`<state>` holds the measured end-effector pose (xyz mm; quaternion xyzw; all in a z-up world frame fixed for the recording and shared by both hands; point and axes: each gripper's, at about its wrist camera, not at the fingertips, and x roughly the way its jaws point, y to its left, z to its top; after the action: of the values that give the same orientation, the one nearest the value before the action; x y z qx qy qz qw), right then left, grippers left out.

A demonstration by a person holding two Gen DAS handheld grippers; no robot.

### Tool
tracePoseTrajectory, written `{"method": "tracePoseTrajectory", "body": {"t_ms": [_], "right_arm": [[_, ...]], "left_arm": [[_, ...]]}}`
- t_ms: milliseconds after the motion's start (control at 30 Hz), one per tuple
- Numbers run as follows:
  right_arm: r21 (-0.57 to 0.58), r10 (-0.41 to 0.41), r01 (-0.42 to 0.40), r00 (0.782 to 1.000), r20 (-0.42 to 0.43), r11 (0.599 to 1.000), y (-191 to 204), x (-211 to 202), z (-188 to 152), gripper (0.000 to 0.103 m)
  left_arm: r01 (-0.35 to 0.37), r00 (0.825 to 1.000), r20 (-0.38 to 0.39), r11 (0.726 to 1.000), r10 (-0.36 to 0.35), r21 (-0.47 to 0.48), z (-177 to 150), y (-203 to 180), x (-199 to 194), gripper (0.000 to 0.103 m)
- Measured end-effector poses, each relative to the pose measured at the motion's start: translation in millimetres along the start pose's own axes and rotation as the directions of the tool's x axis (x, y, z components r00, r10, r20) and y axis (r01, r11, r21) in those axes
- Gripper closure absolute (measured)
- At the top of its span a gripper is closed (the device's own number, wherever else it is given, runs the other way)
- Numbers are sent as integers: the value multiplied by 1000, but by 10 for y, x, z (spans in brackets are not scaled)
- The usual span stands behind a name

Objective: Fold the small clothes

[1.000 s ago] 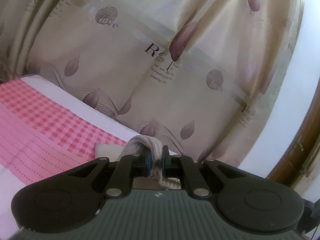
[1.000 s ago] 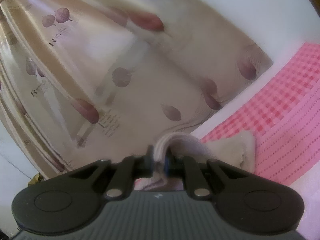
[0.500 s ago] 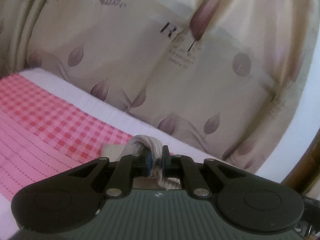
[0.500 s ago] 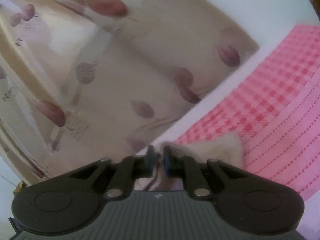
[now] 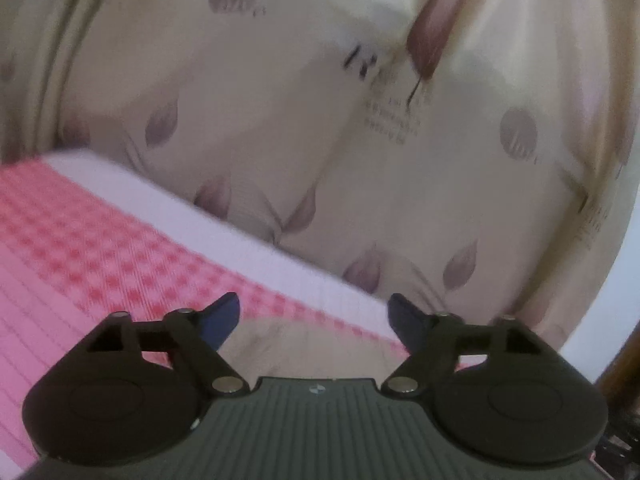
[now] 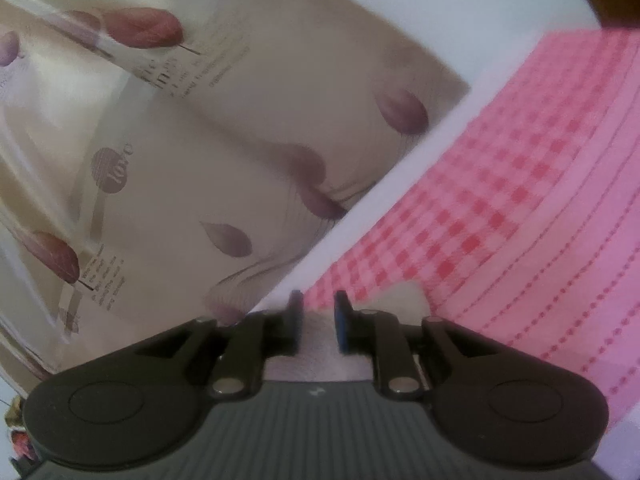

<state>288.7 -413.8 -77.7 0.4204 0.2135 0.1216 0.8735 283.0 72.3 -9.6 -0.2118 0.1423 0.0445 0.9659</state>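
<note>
Released since the earlier frames, the beige garment (image 5: pixel 304 344) is no longer pinched: the left gripper (image 5: pixel 314 312) is now spread wide, its blue-padded fingertips (image 5: pixel 224 314) set well apart with nothing held between them, and the cloth is seen lying flat on the bed below the gap. The right gripper (image 6: pixel 318 312) is parted only narrowly, and no fold is clamped by it; a pale corner of the same garment (image 6: pixel 404 300) is visible just beyond and beneath its fingers. Both tools are held low over the near edge of the cloth and angled forward, the right one rolled so that the bed edge runs diagonally through its view. The garment appears soft and faintly ribbed, though detail is lost to blur. It is laid on a pink bedspread (image 5: pixel 80 240) woven in red check, with dotted stripes nearer. A white mattress edge (image 5: pixel 248 240) is seen farther off, backed by a glossy cream curtain (image 5: pixel 320 140) printed with mauve leaves and lettering.
</note>
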Motion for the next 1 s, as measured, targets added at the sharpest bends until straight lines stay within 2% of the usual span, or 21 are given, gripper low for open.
{"method": "tracePoseTrajectory", "body": {"t_ms": [67,133,233,333,467,600,667,733,833,900,967,1000], "right_arm": [[-39,2,-1,1000,25,999,89,-148,-44,85],[-95,33,-30,999,26,995,221,-266,-112,85],[-214,65,-77,996,-62,974,468,-272,-256,83],[-379,19,-80,987,-162,922,719,-132,-460,82],[-502,-77,-44,973,-218,864,835,114,-631,82],[-578,-235,90,955,-182,811,709,367,-660,83],[-594,-234,105,961,-144,797,666,402,-653,83],[-606,-265,153,959,-100,781,684,431,-670,83],[-604,-267,181,962,-55,777,800,389,-729,81],[-624,-193,119,980,-52,772,986,298,-786,81],[-649,-88,-26,986,-143,760,1214,278,-881,81],[-651,-43,-109,976,-212,751,1314,313,-935,81]], "left_arm": [[20,1000,16,999,-20,25,37,10,-108,11],[14,1000,17,997,-15,69,40,14,-219,9],[5,1000,-10,984,-4,180,-32,22,-370,9],[-20,999,-36,954,33,299,-201,48,-500,12],[-21,995,-80,929,55,370,-371,109,-554,14],[-26,993,-100,939,64,344,-398,192,-496,15],[-33,992,-103,942,72,335,-388,214,-458,15],[-37,991,-108,941,77,336,-392,220,-431,15],[-47,989,-116,938,92,345,-460,242,-400,15],[-41,988,-127,945,87,325,-509,293,-381,15],[-26,986,-151,958,72,287,-523,349,-352,15],[-29,986,-150,962,72,271,-518,371,-356,14]]}}
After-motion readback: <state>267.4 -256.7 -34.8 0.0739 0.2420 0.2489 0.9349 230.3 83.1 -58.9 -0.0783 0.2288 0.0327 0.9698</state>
